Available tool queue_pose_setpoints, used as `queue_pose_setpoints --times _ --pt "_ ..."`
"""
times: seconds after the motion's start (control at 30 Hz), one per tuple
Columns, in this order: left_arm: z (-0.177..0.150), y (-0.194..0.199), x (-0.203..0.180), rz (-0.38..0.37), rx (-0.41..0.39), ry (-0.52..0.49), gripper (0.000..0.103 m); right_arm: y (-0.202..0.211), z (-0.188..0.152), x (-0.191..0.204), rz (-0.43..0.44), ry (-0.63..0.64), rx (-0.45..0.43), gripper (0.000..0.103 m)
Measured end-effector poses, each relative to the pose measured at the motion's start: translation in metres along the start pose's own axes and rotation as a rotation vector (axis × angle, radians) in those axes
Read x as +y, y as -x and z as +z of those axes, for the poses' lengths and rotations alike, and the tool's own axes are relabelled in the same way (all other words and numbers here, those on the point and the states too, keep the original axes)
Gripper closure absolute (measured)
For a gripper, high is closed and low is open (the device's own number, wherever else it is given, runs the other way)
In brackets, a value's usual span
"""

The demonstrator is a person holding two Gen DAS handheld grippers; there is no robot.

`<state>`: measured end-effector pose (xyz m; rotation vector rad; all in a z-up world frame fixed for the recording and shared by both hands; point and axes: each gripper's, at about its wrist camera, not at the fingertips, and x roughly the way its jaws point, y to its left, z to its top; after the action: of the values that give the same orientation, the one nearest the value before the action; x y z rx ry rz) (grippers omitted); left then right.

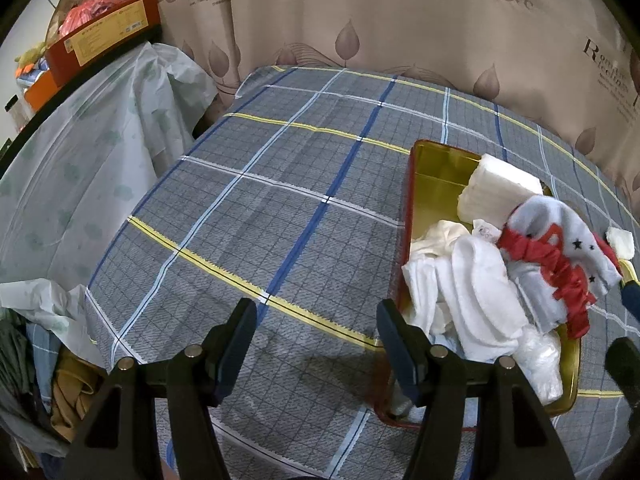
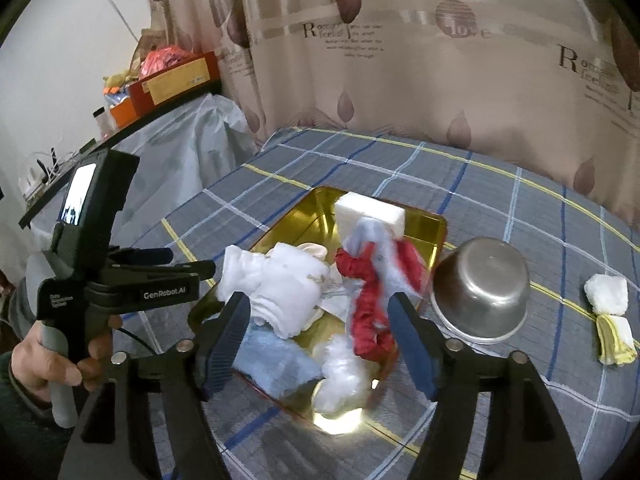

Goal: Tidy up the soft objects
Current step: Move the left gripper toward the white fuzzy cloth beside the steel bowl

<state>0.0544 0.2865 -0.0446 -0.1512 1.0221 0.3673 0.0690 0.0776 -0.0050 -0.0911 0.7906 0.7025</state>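
A gold tin tray (image 1: 432,184) with a red rim sits on the plaid table; it also shows in the right wrist view (image 2: 304,216). It holds a white foam block (image 2: 370,214), white cloths (image 2: 288,292), a red scrunchie (image 2: 370,312), a grey-and-red sock (image 1: 560,240), a light blue cloth (image 2: 272,360) and a clear plastic bag (image 2: 340,376). My left gripper (image 1: 316,320) is open and empty over the table, left of the tray. My right gripper (image 2: 318,316) is open above the tray's near end, with nothing between the fingers.
An upturned steel bowl (image 2: 482,288) stands right of the tray. A white and yellow cloth bundle (image 2: 610,316) lies further right. A plastic-covered shelf (image 1: 80,152) with boxes (image 1: 104,36) stands to the left. A curtain (image 1: 400,20) hangs behind the table.
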Motion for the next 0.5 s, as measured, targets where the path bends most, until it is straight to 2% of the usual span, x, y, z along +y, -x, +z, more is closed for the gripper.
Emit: queue_pose_setpoints --times 0.5 --pt "-0.001 0.001 -0.002 0.001 -0.003 -0.008 0.039 0.012 -0.021 -0.039 -0.045 -0.083 0.007 0.034"
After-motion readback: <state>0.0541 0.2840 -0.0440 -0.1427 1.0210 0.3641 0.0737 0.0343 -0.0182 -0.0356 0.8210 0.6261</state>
